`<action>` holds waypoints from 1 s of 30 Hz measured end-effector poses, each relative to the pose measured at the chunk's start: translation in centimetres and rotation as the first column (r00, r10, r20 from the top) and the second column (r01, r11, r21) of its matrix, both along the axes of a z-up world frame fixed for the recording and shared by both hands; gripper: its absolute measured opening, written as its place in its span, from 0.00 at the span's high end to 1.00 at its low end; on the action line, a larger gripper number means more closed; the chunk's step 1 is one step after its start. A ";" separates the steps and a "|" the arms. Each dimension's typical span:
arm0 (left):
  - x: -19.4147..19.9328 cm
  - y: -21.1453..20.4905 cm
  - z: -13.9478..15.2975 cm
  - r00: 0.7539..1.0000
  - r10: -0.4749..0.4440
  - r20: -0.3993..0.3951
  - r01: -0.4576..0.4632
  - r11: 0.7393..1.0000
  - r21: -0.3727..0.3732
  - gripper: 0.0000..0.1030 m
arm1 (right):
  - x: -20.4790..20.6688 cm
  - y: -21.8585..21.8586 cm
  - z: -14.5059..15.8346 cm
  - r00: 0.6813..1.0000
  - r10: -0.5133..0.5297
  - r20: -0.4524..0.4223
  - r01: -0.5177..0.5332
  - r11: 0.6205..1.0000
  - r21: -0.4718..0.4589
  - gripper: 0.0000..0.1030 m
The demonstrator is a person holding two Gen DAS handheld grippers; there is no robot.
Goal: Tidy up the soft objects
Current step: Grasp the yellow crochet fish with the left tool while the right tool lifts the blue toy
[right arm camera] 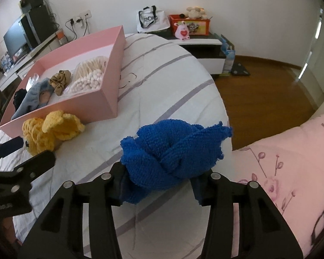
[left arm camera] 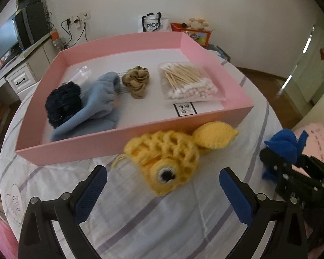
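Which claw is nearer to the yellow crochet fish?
Left. The open left claw hangs just before the yellow crochet fish; the right claw, shut on a blue knitted cloth, is farther right.

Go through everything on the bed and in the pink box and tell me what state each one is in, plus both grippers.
Left hand-held gripper: open, empty, fingers either side of the yellow fish.
Right hand-held gripper: shut on blue knit.
Blue knit: bunched, held above the bed.
Yellow fish: on the bed, outside the box, against its wall.
Pink box: open, no lid.
Cotton swabs: bagged, in box.
Tan scrunchie: in box.
Light blue knit: crumpled, in box.
Dark knit: in box.
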State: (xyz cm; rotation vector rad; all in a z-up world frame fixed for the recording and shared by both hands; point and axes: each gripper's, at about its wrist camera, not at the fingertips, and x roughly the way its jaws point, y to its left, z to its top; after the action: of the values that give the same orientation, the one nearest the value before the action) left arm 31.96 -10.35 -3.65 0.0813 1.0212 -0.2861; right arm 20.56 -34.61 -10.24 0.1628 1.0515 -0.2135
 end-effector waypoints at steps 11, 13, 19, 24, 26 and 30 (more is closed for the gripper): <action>2.9 -1.0 -2.0 0.997 0.046 -0.061 -0.050 0.996 -0.072 0.20 | 0.5 0.4 -0.5 0.998 0.055 0.003 -0.055 0.998 -0.012 0.34; 3.3 -0.7 -2.0 0.996 0.069 -0.052 -0.073 0.994 -0.076 0.27 | 0.6 0.6 -0.6 0.997 0.073 0.007 -0.073 0.997 -0.003 0.27; 3.0 -0.3 -1.9 0.998 0.041 -0.052 -0.046 0.994 -0.099 0.61 | 1.2 1.3 -1.0 0.996 0.086 0.002 -0.086 0.996 -0.024 0.12; 2.7 0.2 -1.5 0.998 0.024 -0.064 -0.032 0.992 -0.122 0.72 | 1.4 1.7 -1.1 0.998 0.068 0.001 -0.068 0.997 -0.045 0.09; 2.5 0.1 -1.3 0.998 0.019 -0.058 -0.025 0.993 -0.114 0.73 | 1.2 1.7 -1.0 0.999 0.042 0.006 -0.041 0.997 -0.061 0.33; 2.2 -0.3 -1.2 0.998 0.016 -0.053 -0.021 0.994 -0.106 0.74 | 0.7 1.1 -0.2 1.000 0.009 0.017 -0.009 1.000 -0.023 0.62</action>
State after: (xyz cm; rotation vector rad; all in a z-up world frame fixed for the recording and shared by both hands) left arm 34.21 -10.63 -4.86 -0.0320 1.0561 -0.3265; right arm 21.28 -33.52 -10.48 0.1391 1.0320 -0.2152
